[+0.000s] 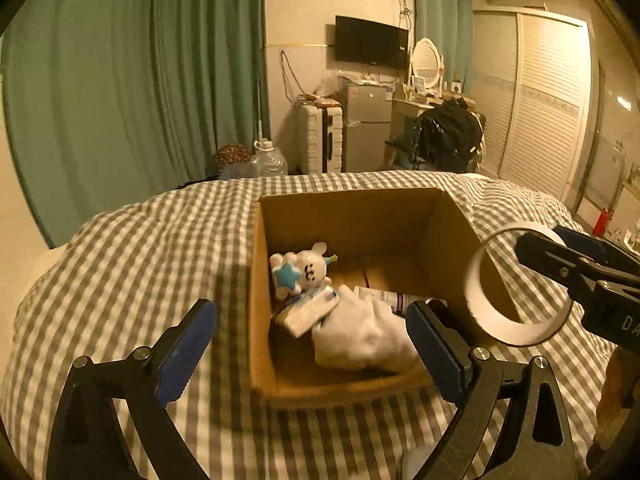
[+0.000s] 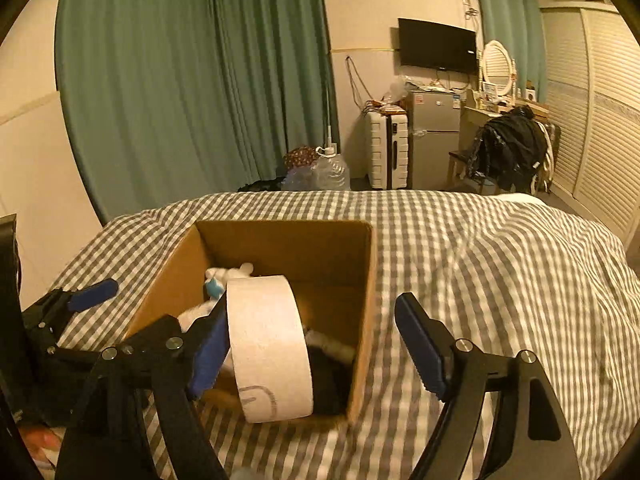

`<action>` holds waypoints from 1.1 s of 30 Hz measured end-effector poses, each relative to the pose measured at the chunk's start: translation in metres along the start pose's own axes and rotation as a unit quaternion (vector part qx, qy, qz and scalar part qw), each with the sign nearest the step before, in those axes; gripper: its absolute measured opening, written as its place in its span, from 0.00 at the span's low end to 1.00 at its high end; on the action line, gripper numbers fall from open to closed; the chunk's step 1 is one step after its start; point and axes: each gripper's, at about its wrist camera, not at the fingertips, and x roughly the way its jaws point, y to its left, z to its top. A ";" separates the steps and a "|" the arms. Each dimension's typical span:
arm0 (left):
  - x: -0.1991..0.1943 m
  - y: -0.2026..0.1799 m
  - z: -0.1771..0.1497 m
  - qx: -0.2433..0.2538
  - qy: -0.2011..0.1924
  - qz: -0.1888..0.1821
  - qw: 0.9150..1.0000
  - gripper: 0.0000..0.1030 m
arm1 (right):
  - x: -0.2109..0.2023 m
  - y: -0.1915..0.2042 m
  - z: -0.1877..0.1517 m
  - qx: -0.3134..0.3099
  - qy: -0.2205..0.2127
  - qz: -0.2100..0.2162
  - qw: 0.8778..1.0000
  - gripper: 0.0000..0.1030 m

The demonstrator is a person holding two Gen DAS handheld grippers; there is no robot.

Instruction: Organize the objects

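Observation:
An open cardboard box [image 1: 352, 208] stands on the checked bedspread. Inside lie a white plush rabbit with a blue star [image 1: 304, 268], a crumpled white cloth [image 1: 360, 332] and a small tube [image 1: 384, 297]. My left gripper [image 1: 314, 344] is open at the box's near edge, with nothing between its fingers. My right gripper [image 2: 312, 352] is open above the box [image 2: 280, 226]. A white tape roll [image 2: 268, 348] rests against its left finger, the other finger standing well apart. In the left wrist view the roll [image 1: 516, 320] appears blurred at the box's right wall, beside the right gripper [image 1: 556, 246].
The grey-and-white checked bedspread [image 2: 500, 264] spreads wide on both sides of the box. Beyond the bed are green curtains [image 1: 140, 80], a water jug [image 1: 269, 160], a white suitcase [image 1: 320, 136], a small fridge [image 1: 368, 128] and a chair with dark clothes [image 1: 448, 132].

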 end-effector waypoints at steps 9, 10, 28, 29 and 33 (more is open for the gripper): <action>-0.055 -0.007 -0.007 -0.013 -0.005 0.008 1.000 0.95 | -0.065 0.005 -0.018 -0.015 -0.014 -0.010 1.000 0.76; -0.060 -0.009 -0.009 -0.014 -0.006 0.009 1.000 0.95 | -0.071 0.007 -0.019 -0.019 -0.015 -0.008 1.000 0.76; -0.046 -0.027 -0.081 -0.030 0.074 0.012 0.997 0.95 | -0.092 0.024 -0.069 -0.034 0.021 0.011 0.999 0.76; -0.041 -0.030 -0.087 -0.027 0.083 0.010 0.996 0.95 | -0.088 0.023 -0.072 -0.032 0.028 0.010 0.999 0.76; -0.020 -0.041 -0.105 -0.017 0.117 0.004 0.993 0.95 | -0.073 0.019 -0.088 -0.022 0.053 0.008 0.998 0.76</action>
